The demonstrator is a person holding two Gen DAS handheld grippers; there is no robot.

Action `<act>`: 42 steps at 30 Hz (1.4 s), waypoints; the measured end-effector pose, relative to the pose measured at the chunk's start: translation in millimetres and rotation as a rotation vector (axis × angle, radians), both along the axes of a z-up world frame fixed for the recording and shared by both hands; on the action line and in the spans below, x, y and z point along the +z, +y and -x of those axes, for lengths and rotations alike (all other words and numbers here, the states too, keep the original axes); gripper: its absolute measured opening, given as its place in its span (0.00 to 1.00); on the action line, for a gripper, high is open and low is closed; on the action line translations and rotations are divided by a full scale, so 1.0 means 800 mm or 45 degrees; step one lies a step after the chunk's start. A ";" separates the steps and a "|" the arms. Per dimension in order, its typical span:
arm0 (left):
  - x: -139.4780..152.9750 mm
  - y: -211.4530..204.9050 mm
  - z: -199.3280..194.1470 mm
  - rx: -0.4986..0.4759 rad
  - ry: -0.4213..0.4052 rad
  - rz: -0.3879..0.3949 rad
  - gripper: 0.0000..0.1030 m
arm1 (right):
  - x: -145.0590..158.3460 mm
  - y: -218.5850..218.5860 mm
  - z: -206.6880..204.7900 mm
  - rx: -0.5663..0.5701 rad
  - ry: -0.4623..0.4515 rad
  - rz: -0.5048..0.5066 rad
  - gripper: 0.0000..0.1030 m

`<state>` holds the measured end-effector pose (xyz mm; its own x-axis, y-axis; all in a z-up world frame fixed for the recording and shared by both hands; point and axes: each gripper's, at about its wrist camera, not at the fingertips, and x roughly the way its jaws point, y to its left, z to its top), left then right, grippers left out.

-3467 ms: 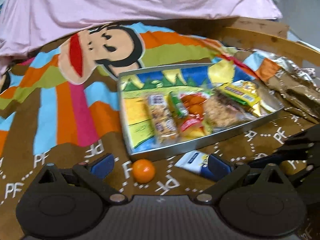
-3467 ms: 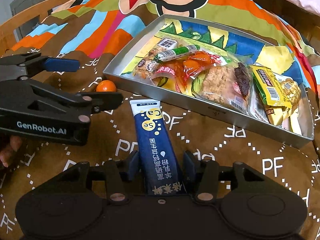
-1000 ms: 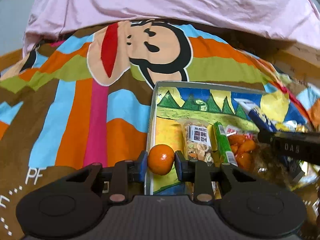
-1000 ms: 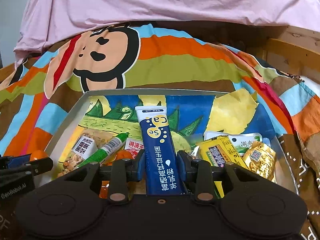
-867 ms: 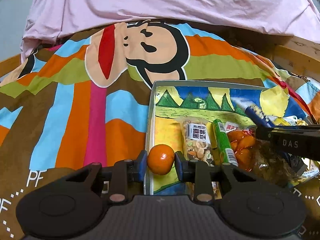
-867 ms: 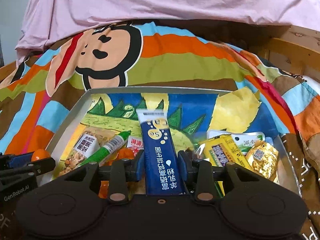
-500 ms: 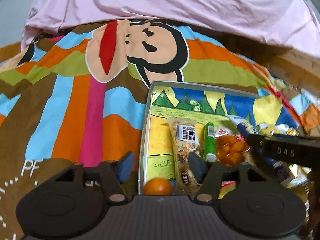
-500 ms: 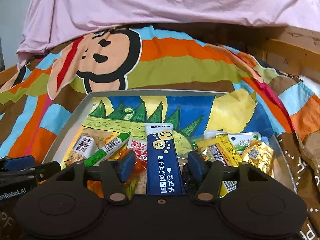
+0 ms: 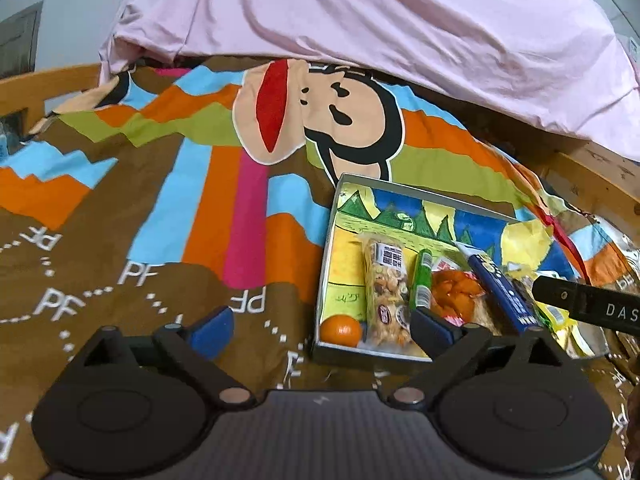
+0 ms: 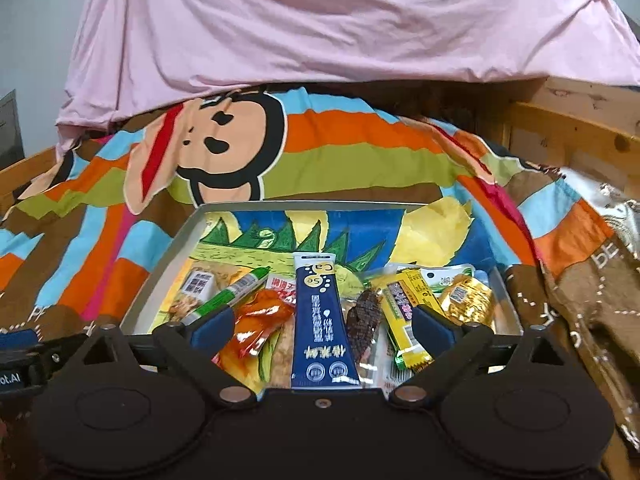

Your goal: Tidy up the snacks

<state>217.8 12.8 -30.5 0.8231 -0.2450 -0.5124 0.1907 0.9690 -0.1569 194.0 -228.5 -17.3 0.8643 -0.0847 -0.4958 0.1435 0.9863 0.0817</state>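
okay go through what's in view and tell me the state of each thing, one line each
Left gripper: empty, jaws opening.
Right gripper: jaws opening, nothing gripped.
Orange: resting in tray's near corner.
Blue tube: lying flat on other snacks.
Metal tray: uncovered, holding snacks.

Right gripper, jaws opening, pads clear of the blue tube lying between them atop snack packets in the metal tray; pink sheet beyond.

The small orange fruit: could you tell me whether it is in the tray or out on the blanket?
In the tray: the orange fruit sits in the tray's near corner, beside a nut bar.
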 end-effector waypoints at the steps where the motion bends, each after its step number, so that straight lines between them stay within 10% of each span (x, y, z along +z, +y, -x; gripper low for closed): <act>1: 0.003 0.001 0.008 -0.001 -0.003 -0.001 0.97 | 0.001 0.001 0.009 0.003 -0.003 0.002 0.95; 21: 0.036 0.006 0.131 0.021 -0.017 -0.058 0.99 | 0.019 0.006 0.170 -0.025 0.040 -0.011 0.99; 42: 0.043 0.010 0.179 0.050 -0.021 -0.089 0.99 | 0.022 -0.007 0.212 -0.080 0.063 -0.100 0.99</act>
<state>74.8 20.5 3.9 0.8399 -0.1765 -0.5132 0.1547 0.9843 -0.0853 24.4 -234.1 0.6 0.8329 -0.0969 -0.5448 0.2103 0.9661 0.1498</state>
